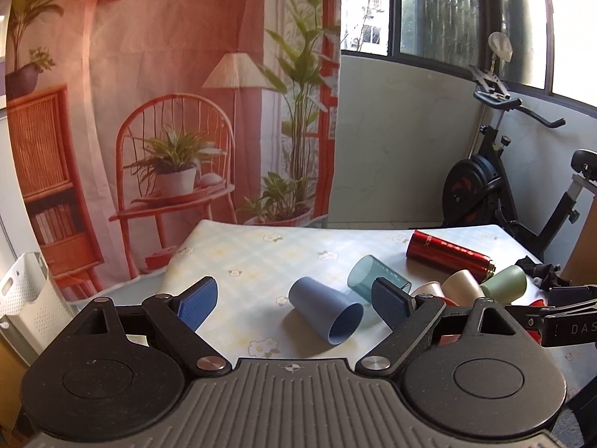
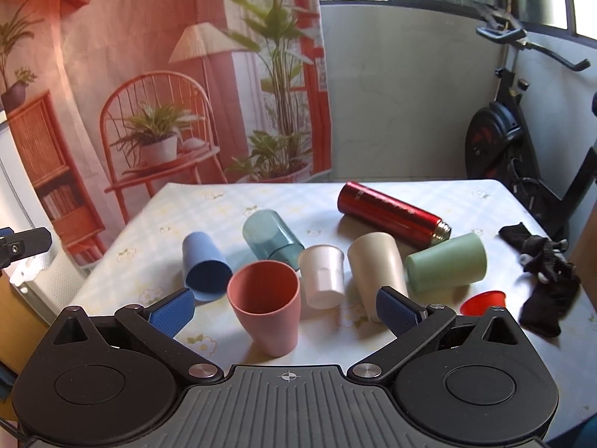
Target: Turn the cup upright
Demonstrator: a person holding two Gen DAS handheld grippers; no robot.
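A pink cup (image 2: 265,310) stands upright on the table between the fingers of my open right gripper (image 2: 285,311). A light blue cup (image 1: 324,311) (image 2: 205,267) lies on its side, mouth toward me, between the fingers of my open left gripper (image 1: 296,304). A teal clear cup (image 1: 373,280) (image 2: 270,237), a beige cup (image 2: 378,270) (image 1: 460,285) and a green cup (image 2: 446,263) (image 1: 503,280) lie on their sides. A small white cup (image 2: 322,276) stands mouth down.
A red flask (image 2: 391,214) (image 1: 449,255) lies at the back of the floral tablecloth (image 1: 238,257). A small red cap (image 2: 483,302) and a black cloth (image 2: 548,280) lie at the right. An exercise bike (image 1: 496,183) stands behind the table, a white basket (image 1: 26,298) at the left.
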